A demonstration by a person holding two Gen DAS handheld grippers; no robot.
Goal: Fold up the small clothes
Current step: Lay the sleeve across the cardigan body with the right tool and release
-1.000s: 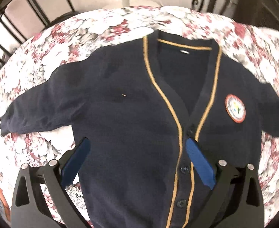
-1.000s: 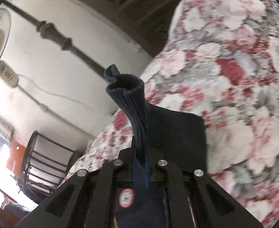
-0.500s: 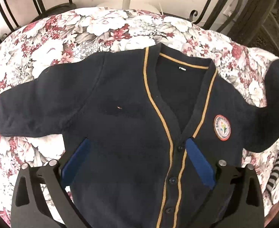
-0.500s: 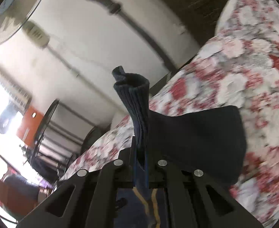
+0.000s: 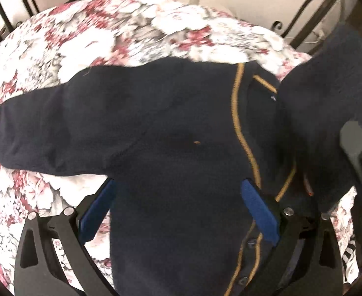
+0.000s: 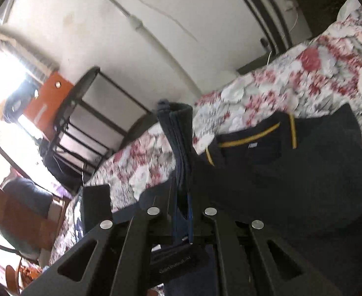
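Observation:
A navy cardigan (image 5: 176, 128) with gold trim lies face up on the flowered bedspread (image 5: 102, 34). My left gripper (image 5: 178, 197) is open and hovers over the cardigan's lower chest, empty. My right gripper (image 6: 183, 197) is shut on the ribbed cuff of the cardigan's sleeve (image 6: 178, 133) and holds it up over the body. In the left wrist view that lifted sleeve (image 5: 328, 98) hangs across the right side and hides the chest badge. The other sleeve (image 5: 33, 133) lies spread out to the left. The collar (image 6: 252, 138) shows in the right wrist view.
A dark metal bed frame (image 5: 304, 17) runs behind the bedspread. A black wire rack (image 6: 87, 123) and an orange box (image 6: 47, 96) stand by the wall. A striped cloth (image 5: 351, 254) lies at the right edge of the bed.
My right gripper has carried the sleeve cuff inward over the cardigan's body, so the sleeve now covers the badge. My left gripper has shifted left and stays open.

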